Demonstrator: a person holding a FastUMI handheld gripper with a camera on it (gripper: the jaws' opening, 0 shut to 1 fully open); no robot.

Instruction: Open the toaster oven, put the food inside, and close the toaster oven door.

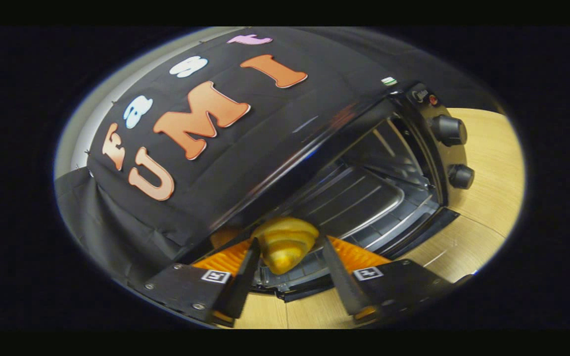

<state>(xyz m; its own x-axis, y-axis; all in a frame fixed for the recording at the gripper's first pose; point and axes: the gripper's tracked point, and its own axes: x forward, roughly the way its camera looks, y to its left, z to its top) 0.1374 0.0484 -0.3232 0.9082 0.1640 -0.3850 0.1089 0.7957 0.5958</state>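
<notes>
Croissant (284, 243), golden and ridged, sits pinched between the two fingers of the tongs (287, 257), both pressing its sides. Just beyond it stands the toaster oven (413, 148) on the wooden bench (483, 198), its door (364, 254) dropped open, a metal tray (359, 202) inside and two knobs (449, 129) beside the cavity.

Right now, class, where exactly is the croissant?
In the gripper view, the croissant sits gripped between the tool's two fingers, held just in front of the open toaster oven, with its baking tray just beyond.
</notes>
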